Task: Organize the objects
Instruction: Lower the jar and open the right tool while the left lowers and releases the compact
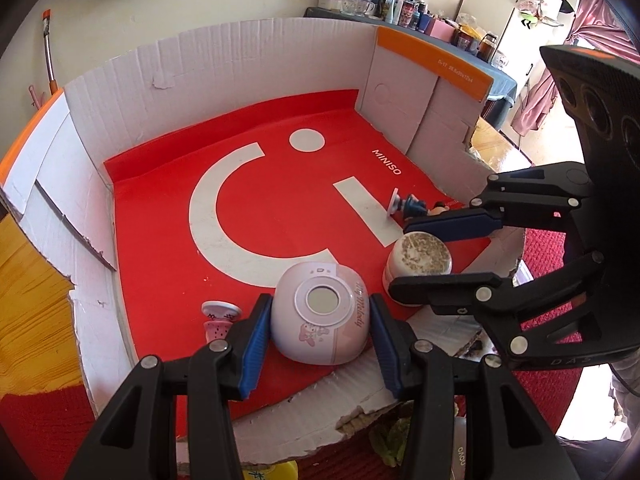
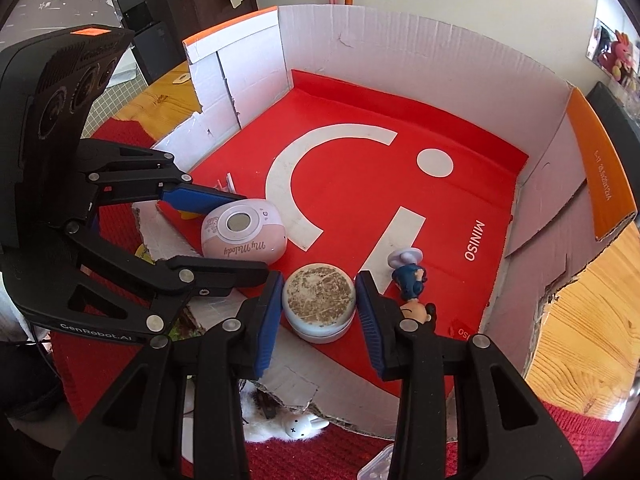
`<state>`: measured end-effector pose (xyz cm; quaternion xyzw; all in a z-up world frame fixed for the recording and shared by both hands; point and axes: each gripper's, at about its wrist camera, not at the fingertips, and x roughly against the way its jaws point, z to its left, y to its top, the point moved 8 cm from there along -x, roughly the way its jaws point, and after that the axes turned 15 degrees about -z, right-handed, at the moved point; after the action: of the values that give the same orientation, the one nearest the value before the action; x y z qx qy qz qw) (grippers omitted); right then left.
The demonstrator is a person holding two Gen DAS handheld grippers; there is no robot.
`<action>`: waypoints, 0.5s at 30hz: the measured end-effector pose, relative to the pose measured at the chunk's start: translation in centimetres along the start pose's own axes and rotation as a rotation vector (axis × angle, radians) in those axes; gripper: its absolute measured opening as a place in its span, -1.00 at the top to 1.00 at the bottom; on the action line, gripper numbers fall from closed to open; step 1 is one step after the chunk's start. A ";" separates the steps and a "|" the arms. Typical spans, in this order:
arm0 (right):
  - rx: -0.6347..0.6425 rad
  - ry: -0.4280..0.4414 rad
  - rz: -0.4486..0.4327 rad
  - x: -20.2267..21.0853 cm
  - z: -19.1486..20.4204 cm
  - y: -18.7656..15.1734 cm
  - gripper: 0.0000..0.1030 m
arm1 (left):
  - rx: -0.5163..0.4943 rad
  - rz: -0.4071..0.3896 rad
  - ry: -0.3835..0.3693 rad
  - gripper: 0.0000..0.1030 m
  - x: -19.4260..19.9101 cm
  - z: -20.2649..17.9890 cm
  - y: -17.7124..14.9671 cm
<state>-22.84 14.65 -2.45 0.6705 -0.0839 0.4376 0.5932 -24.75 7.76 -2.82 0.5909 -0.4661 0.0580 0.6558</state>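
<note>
One red mat (image 1: 168,248) (cardboard-walled) (image 1: 248,64) indoors

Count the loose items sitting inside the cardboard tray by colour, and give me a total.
Pink: 2, the rounded pink case and the small pink toy.
White: 1, the round container.
Blue: 1, the figurine.
Total: 4 on the red liner.
</note>
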 end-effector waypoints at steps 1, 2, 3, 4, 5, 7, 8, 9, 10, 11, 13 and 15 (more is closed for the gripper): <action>-0.002 0.000 -0.001 0.0 0.0 0.0 0.32 | -0.004 0.003 0.001 0.03 -0.1 0.0 0.0; -0.003 0.001 -0.001 0.0 0.0 0.0 0.32 | -0.009 0.004 0.001 0.03 -0.1 0.0 0.0; -0.005 0.001 -0.001 -0.1 0.0 0.1 0.32 | -0.013 0.006 0.001 0.03 -0.2 0.0 0.0; -0.010 0.002 0.000 -0.1 -0.1 0.1 0.32 | -0.016 0.008 0.001 0.03 -0.2 -0.1 0.0; -0.012 0.003 0.000 -0.1 -0.1 0.1 0.32 | -0.016 0.010 0.000 0.03 -0.3 -0.1 0.0; -0.011 0.004 0.000 -0.1 -0.1 0.1 0.32 | -0.015 0.009 0.000 0.03 -0.3 -0.1 0.0; -0.011 0.003 -0.001 -0.1 -0.1 0.2 0.32 | -0.015 0.009 0.000 0.03 -0.3 -0.1 0.0; -0.010 0.002 -0.001 -0.1 -0.1 0.2 0.32 | -0.017 0.008 0.001 0.04 -0.3 -0.1 0.0; -0.007 0.001 0.000 -0.1 -0.1 0.2 0.32 | -0.019 0.008 0.001 0.04 -0.3 -0.1 0.0; -0.003 0.000 -0.001 -0.1 0.0 0.2 0.32 | -0.021 0.005 0.002 0.04 -0.3 -0.1 0.0; 0.004 -0.002 -0.001 -0.1 0.1 0.1 0.32 | -0.023 0.004 0.001 0.04 -0.3 -0.2 0.0; 0.007 -0.004 -0.001 -0.2 0.1 0.1 0.32 | -0.028 0.003 0.000 0.04 -0.3 -0.2 0.0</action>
<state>-23.00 14.45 -2.50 0.6734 -0.0834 0.4363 0.5910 -24.78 8.06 -2.98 0.5810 -0.4679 0.0526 0.6639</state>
